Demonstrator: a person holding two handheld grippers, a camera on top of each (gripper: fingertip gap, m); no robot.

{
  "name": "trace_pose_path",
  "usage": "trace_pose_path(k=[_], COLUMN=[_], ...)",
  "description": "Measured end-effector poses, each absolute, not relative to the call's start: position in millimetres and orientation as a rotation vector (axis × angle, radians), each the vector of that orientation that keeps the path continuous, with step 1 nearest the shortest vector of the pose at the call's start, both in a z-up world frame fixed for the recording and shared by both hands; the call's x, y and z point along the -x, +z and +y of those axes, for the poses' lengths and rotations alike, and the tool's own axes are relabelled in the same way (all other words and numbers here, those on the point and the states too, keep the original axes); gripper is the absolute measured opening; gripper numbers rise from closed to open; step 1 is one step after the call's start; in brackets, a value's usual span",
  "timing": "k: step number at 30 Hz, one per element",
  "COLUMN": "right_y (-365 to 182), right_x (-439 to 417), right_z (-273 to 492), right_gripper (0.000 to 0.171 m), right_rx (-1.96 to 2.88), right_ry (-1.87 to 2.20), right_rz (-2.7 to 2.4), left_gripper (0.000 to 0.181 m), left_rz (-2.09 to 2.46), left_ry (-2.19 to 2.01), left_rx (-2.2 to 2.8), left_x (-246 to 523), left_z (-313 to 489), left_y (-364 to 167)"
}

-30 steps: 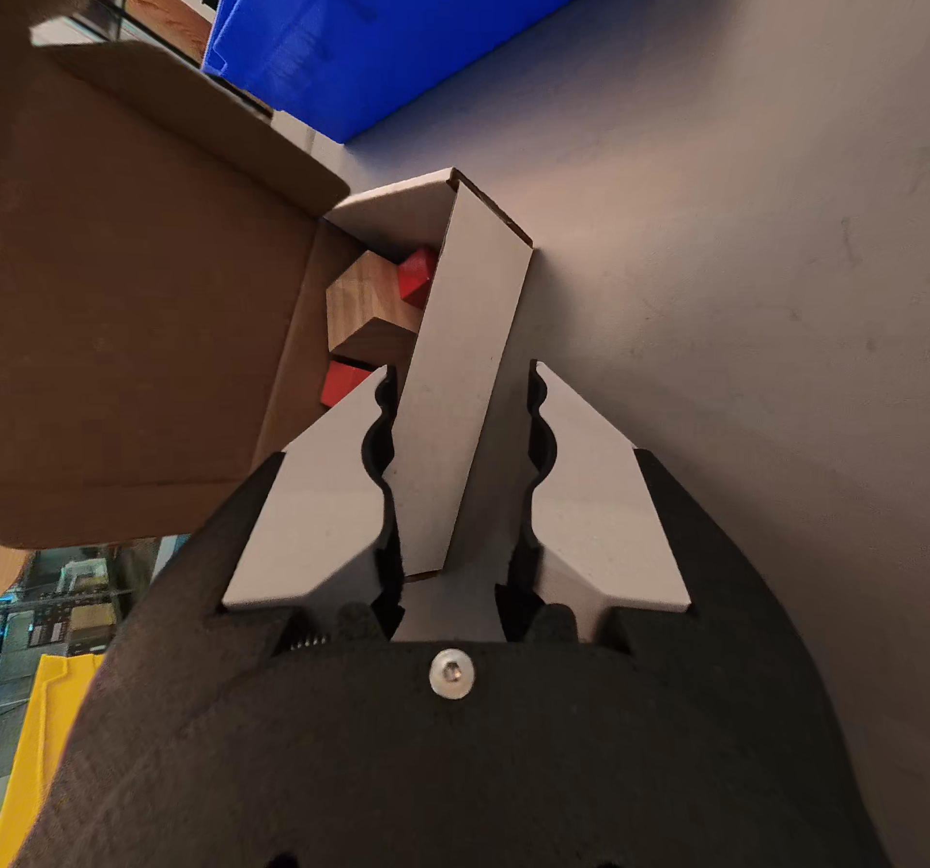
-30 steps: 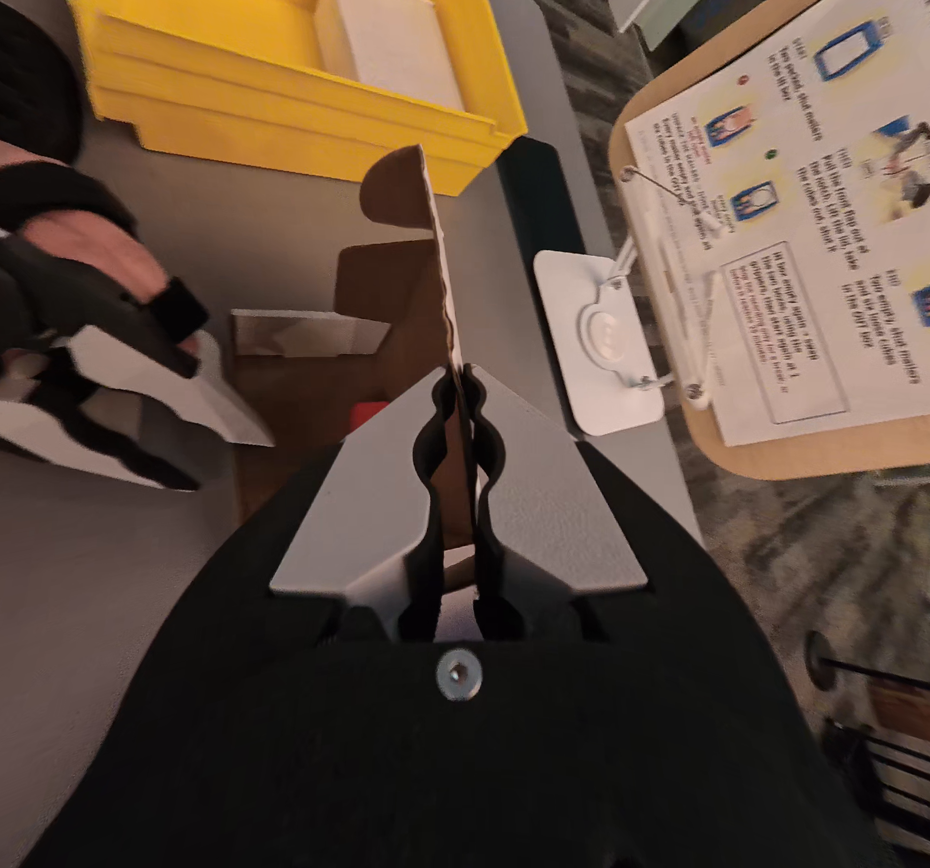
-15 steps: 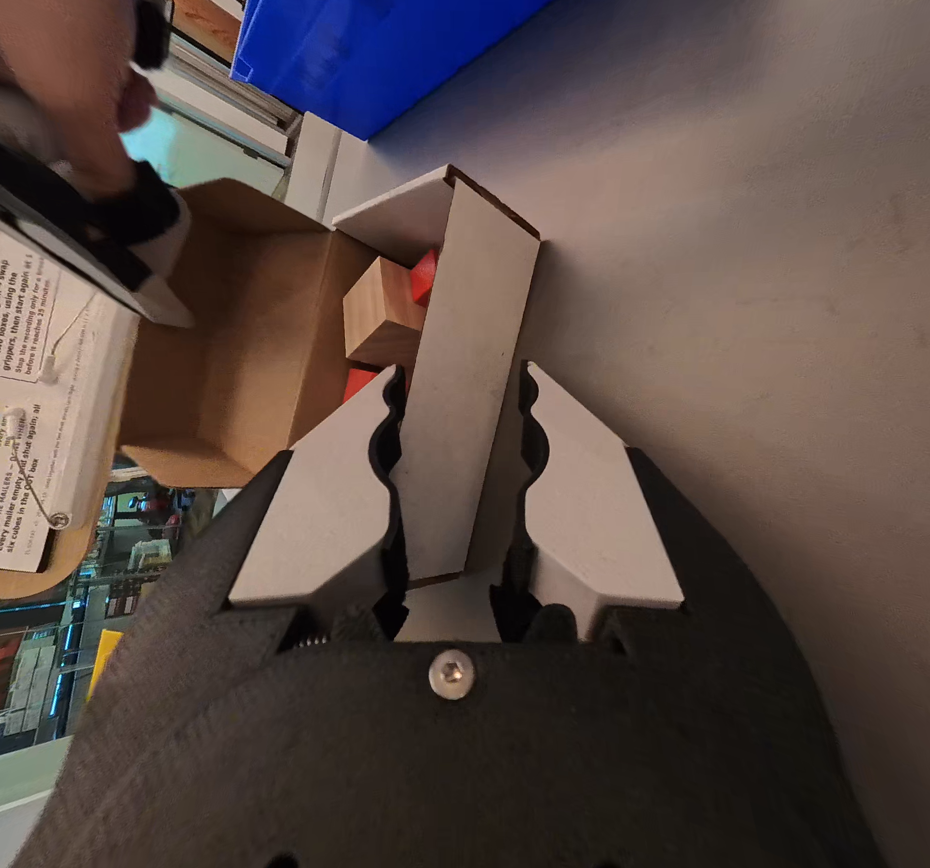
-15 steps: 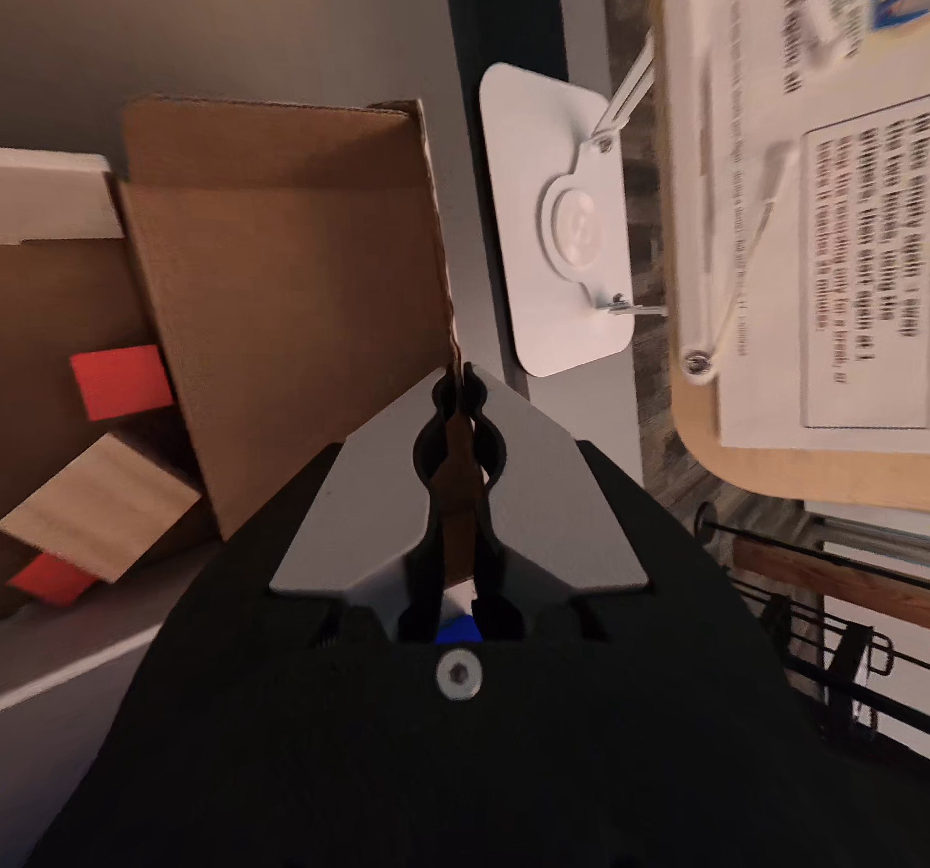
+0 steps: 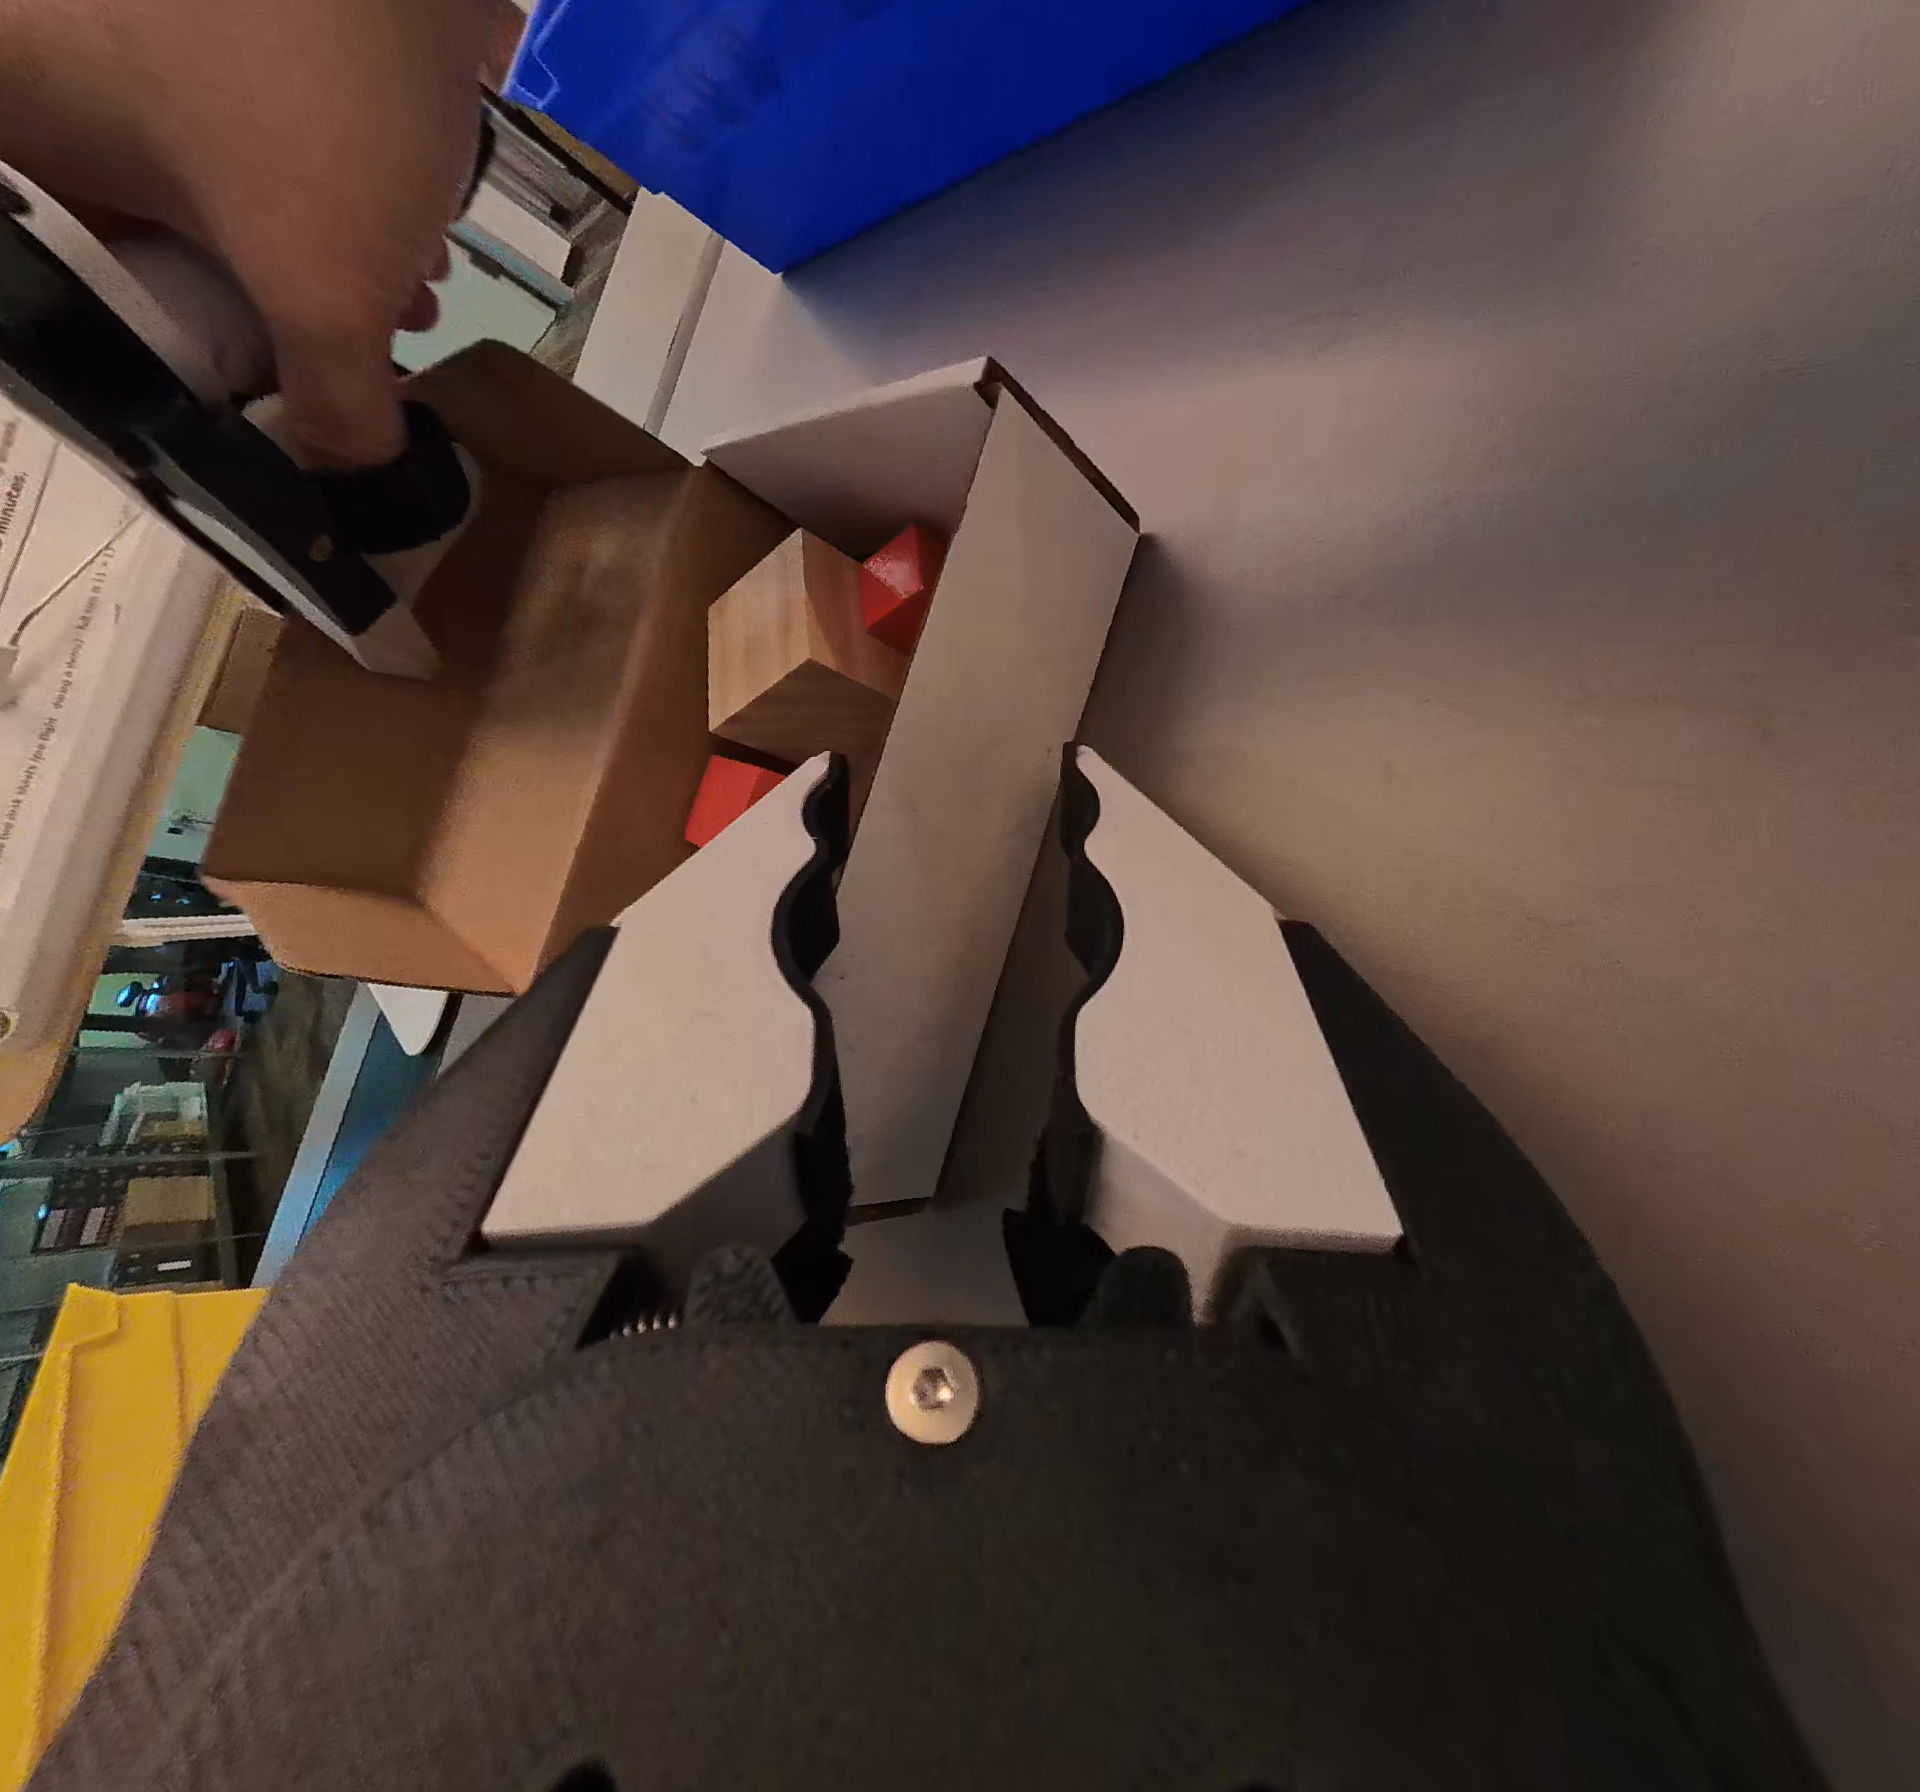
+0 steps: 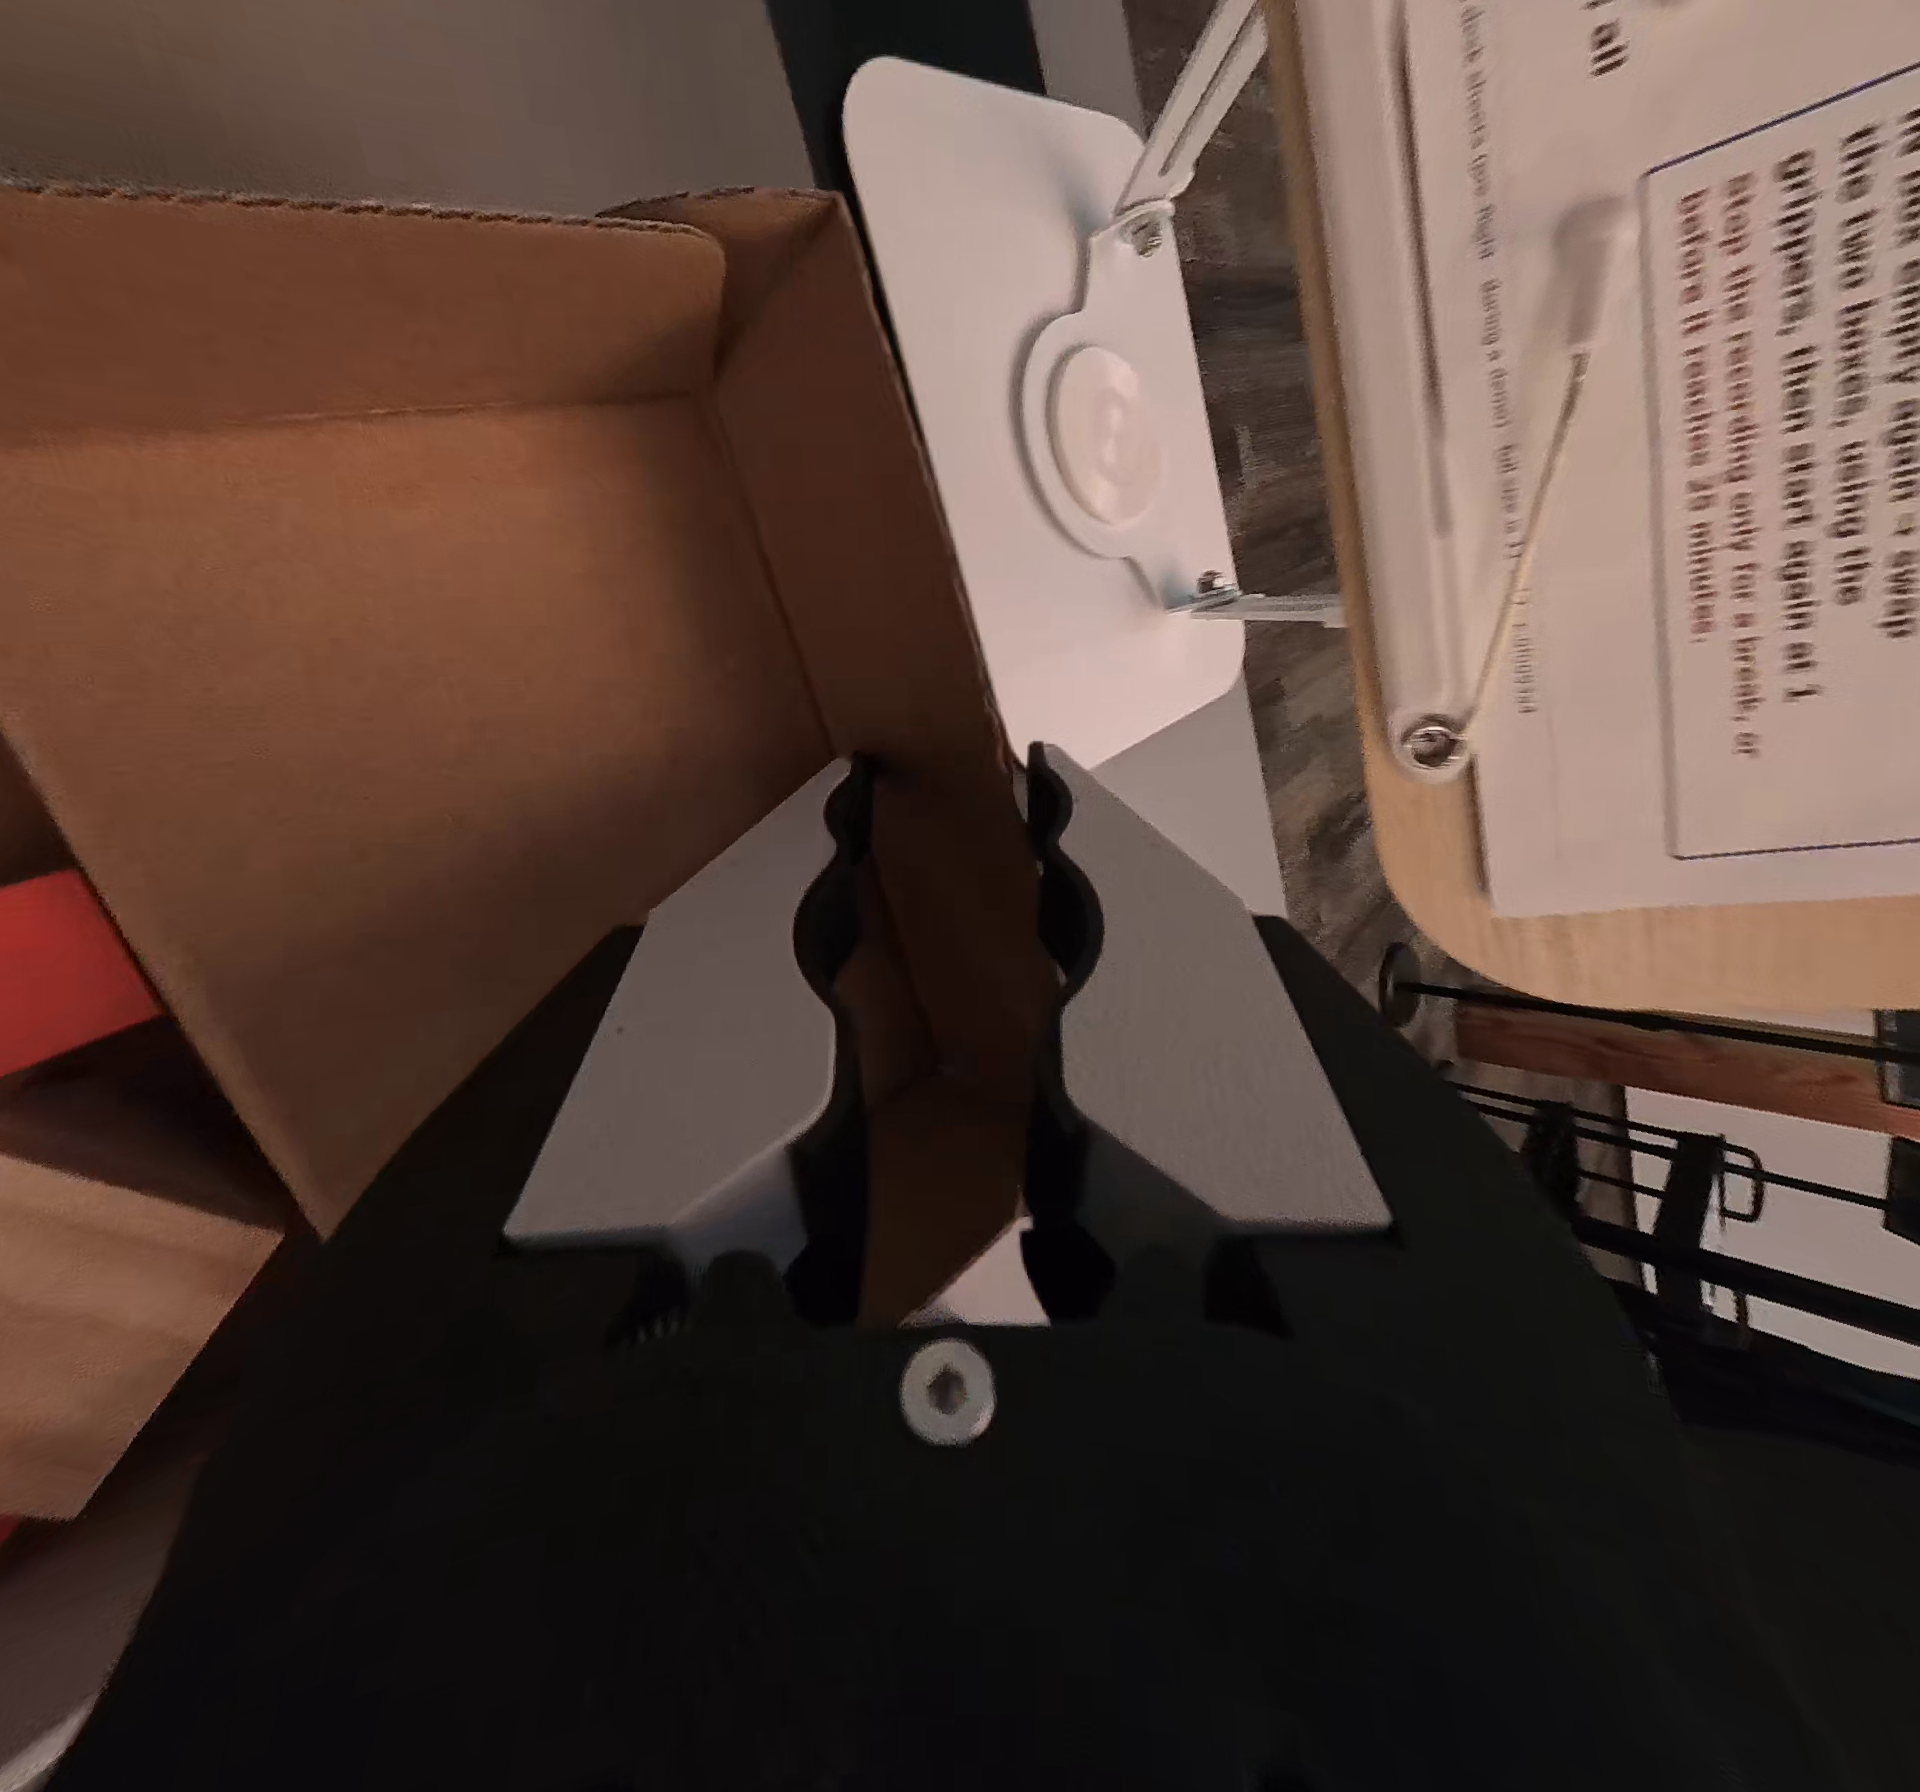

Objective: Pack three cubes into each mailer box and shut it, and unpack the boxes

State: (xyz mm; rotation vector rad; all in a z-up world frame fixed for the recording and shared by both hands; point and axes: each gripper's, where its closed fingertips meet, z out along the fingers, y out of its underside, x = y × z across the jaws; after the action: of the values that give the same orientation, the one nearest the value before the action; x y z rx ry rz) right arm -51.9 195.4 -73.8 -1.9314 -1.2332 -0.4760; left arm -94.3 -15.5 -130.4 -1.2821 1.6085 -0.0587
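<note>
The left gripper (image 5: 945, 766) straddles the white front wall of the mailer box (image 5: 997, 776), its jaws parted with the wall standing between them; one finger looks to lean on the wall, the other stands just clear, so it is steadying the wall, not clamped on it. Inside the box, right behind that wall, sit a wooden cube (image 5: 800, 646) and two red cubes, one (image 5: 899, 579) beyond the wooden one and one (image 5: 727, 797) nearer the gripper. Across the box from the wall, the brown lid (image 5: 447, 766) is folded up and over, with the right gripper (image 5: 400, 646) and the hand (image 5: 249, 111) holding it on its upper edge. A blue bin (image 5: 935, 28) lies on the grey table (image 5: 1507, 599) beyond the box; a yellow bin (image 5: 94, 1493) shows on the near side.

In the right wrist view, the right gripper (image 6: 940, 771) has a side flap of the lid (image 6: 935, 963) between its jaws, which are parted a little; whether the pads bear on the cardboard I cannot tell. The lid's brown inside (image 6: 416, 620) spreads out beside the flap, with a red cube (image 6: 62, 953) below it. Past the flap stand a white stand base (image 6: 1091, 454) and a clipboard with printed sheets (image 6: 1662, 392).

With three cubes inside, this reads as the closing step. The next move likely calls for swinging the lid down over the cubes and guiding the side flaps inside the front wall while the left gripper keeps the box from sliding.
</note>
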Motion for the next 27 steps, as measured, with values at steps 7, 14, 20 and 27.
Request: trace_pose_path(k=[7, 14, 20, 27], right_y=[-23.1, 31.7, -24.1, -100.8], right_x=[47.1, 44.0, 70.5, 63.6], right_z=[176.3, 95.2, 35.6, 47.5], right_gripper=[0.041, 0.049, 0.046, 0.063], right_rx=[1.826, 1.852, 2.213, 2.539], right_ry=[-0.574, -0.405, 0.154, 0.098], right_rz=[-1.216, -0.903, -0.892, -0.777], left_gripper=[0.044, 0.045, 0.046, 0.061], left_rz=[1.619, 1.603, 1.574, 1.517], left_ry=[0.01, 0.017, 0.026, -0.019], left_rx=[1.29, 1.309, 1.326, 1.29], left_x=[98.1, 99.2, 89.9, 85.4], left_z=[-7.6, -1.8, 0.6, -6.1], left_y=[-136.7, -138.0, -137.1, -121.9])
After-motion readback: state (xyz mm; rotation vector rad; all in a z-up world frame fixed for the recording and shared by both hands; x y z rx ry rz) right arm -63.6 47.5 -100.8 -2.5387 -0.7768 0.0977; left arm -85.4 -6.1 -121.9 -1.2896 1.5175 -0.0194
